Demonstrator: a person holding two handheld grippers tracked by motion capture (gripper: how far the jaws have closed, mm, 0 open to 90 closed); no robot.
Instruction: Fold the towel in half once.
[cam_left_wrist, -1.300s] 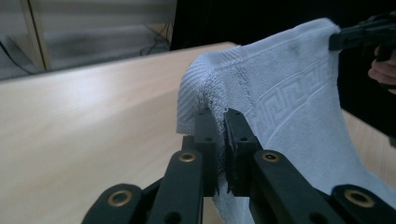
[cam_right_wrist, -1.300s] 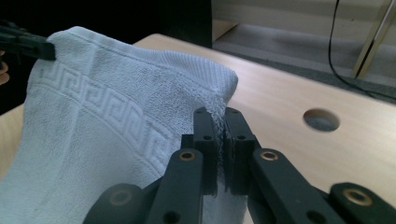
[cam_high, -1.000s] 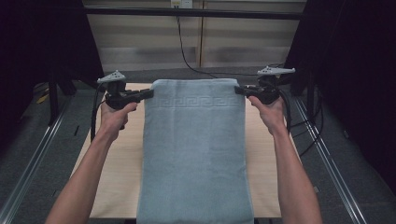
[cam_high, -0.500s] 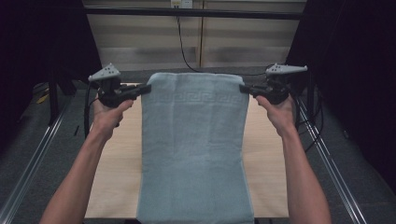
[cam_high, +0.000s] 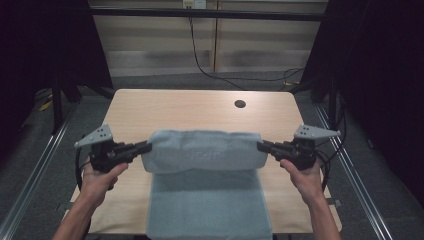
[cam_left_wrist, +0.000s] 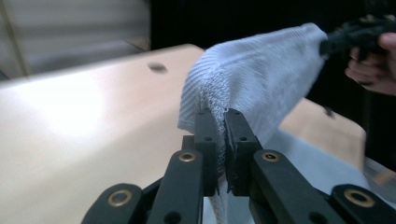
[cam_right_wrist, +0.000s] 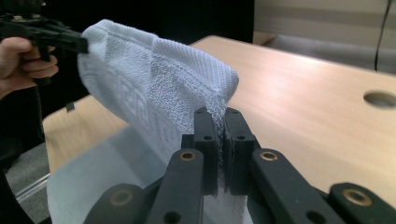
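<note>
1. On the wooden table (cam_high: 150, 107) lies one pale blue towel (cam_high: 205, 150), the single cloth in the scene. Its near part lies flat, reaching to the near edge of the table, and its far end is lifted and held over that flat part.
2. Two grippers are at work, one in each of the person's two hands. The left gripper (cam_high: 145, 147) holds the lifted end at its left corner, and the right gripper (cam_high: 261, 146) holds it at the right corner.
3. In the left gripper view, the left gripper (cam_left_wrist: 222, 140) has its two black jaws pinched tight on the towel's (cam_left_wrist: 252, 79) edge, with cloth squeezed between the pads.
4. In the right gripper view, the right gripper (cam_right_wrist: 220, 140) is clamped the same way on the other corner of the towel (cam_right_wrist: 154, 84), and a woven key pattern runs along the cloth.
5. The raised end hangs between the two claws as one rounded fold above the table.
6. One round hole (cam_high: 240, 104) sits in the tabletop towards its far right side, well apart from the towel.
7. One black cable (cam_high: 200, 55) hangs down the wall behind the table.
</note>
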